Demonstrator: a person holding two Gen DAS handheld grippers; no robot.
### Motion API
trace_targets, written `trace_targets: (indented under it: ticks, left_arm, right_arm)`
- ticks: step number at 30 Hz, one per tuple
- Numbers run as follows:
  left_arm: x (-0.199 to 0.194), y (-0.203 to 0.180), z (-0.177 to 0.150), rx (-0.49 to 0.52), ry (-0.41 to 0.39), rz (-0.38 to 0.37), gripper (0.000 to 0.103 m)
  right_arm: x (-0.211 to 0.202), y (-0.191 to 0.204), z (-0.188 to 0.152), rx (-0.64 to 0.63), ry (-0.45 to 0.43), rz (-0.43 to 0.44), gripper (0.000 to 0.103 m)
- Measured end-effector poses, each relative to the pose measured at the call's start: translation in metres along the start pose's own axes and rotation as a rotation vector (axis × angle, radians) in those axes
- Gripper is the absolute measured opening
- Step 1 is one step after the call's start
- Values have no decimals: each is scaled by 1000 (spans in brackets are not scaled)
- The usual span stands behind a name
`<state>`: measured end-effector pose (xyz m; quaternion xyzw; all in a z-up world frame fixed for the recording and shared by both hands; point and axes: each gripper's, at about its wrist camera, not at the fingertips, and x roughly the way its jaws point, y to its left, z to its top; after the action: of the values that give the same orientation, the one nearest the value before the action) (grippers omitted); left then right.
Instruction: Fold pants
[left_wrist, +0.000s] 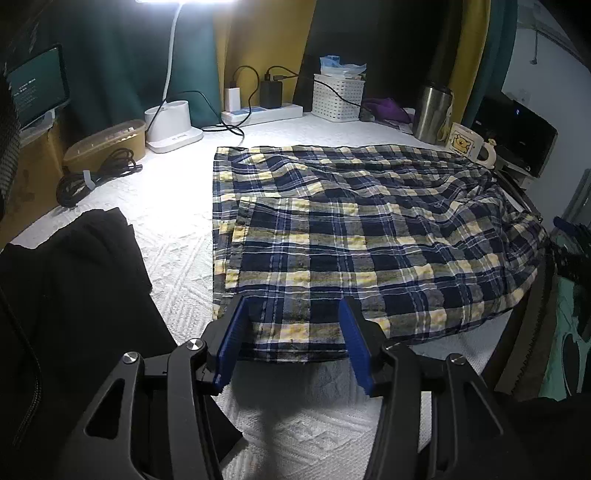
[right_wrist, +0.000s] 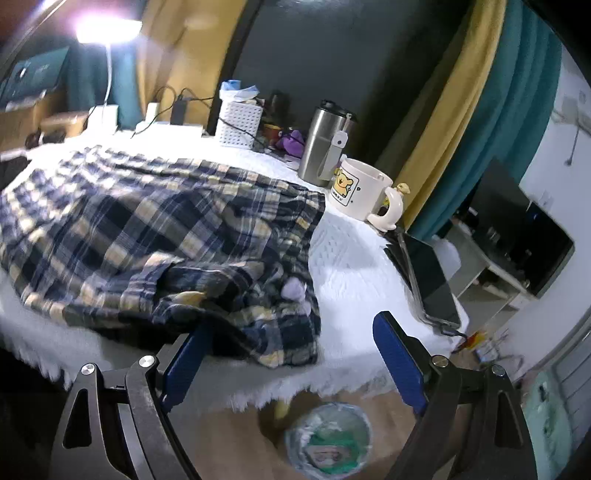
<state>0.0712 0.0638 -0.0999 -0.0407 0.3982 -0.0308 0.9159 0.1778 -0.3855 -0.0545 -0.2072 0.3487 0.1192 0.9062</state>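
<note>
Two grippers, both with fingers apart, at crinkled plaid pants (left_wrist: 332, 236).
Left gripper (left_wrist: 293, 332) straddles the hem; right gripper (right_wrist: 291, 354) gapes wide over the quilted white surface (right_wrist: 351, 266).

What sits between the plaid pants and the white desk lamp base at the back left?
Only bare white table cover lies between the plaid pants and the lamp base; a black cable loops just behind that gap. The left wrist view shows it.
</note>
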Motion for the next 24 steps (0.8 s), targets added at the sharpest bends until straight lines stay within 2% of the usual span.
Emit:
trace_targets:
  ticks: [2,3,10,18,21,24]
  left_arm:
    - [0,-1,0,3,-7,-5,74]
    - [0,-1,0,6,-10,-8,77]
    - [2,-12,-2,84,5,-38,80]
    - [-10,-11,-5,156,-2,-61,89]
    - [-9,-16,-7,209,12,-58,89]
    - [2,-19,-10,253,47,-23,89]
  right_arm:
    - [7,-3,9,16,0,12,89]
    - [12,-4,12,23,4,16,89]
    - [45,-10,36,76,56,66,89]
    - [78,-17,56,162,121,118,89]
    - [87,-14,63,169,129,131,89]
    - [91,-11,67,157,132,135,89]
